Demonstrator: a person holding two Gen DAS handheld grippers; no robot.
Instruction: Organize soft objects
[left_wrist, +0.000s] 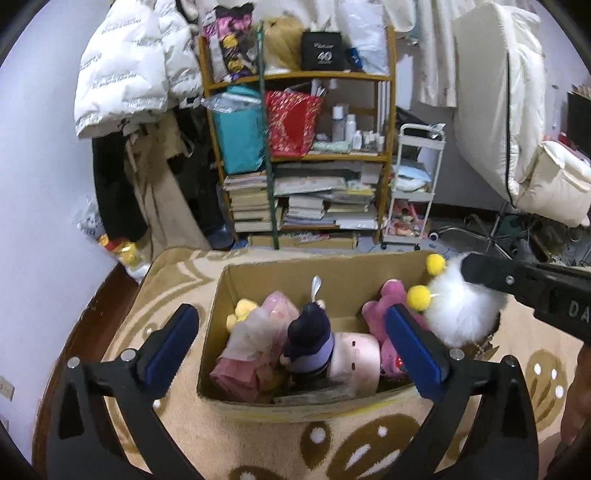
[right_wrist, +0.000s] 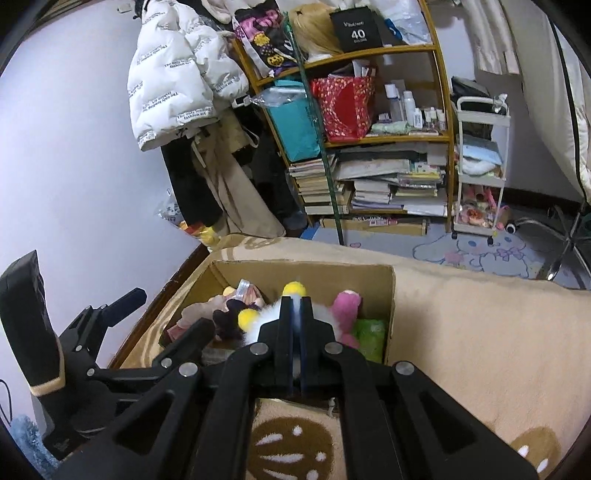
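Note:
An open cardboard box (left_wrist: 332, 271) sits on a beige patterned blanket and holds several plush toys. Among them are a pink-dressed doll (left_wrist: 258, 332), a dark purple doll (left_wrist: 310, 339), a pale pink face plush (left_wrist: 354, 358) and a magenta plush (left_wrist: 388, 301). My left gripper (left_wrist: 295, 332) stands open over the box's near half with nothing between its blue pads. My right gripper (right_wrist: 295, 301) is shut on a white fluffy toy (left_wrist: 458, 310) with yellow pom-poms, which hangs above the box's right edge. In the right wrist view the fluff (right_wrist: 267, 314) shows beside the fingers, with the magenta plush (right_wrist: 345, 314) beyond.
The blanket (right_wrist: 480, 325) covers a raised surface beside a pale wall (left_wrist: 37, 184). Beyond stand a cluttered wooden shelf (left_wrist: 306, 155) of books and bags, a white trolley (left_wrist: 413, 184), hanging coats (left_wrist: 129, 66) and a chair base (left_wrist: 491, 236). The left gripper (right_wrist: 159, 317) reaches in from the left.

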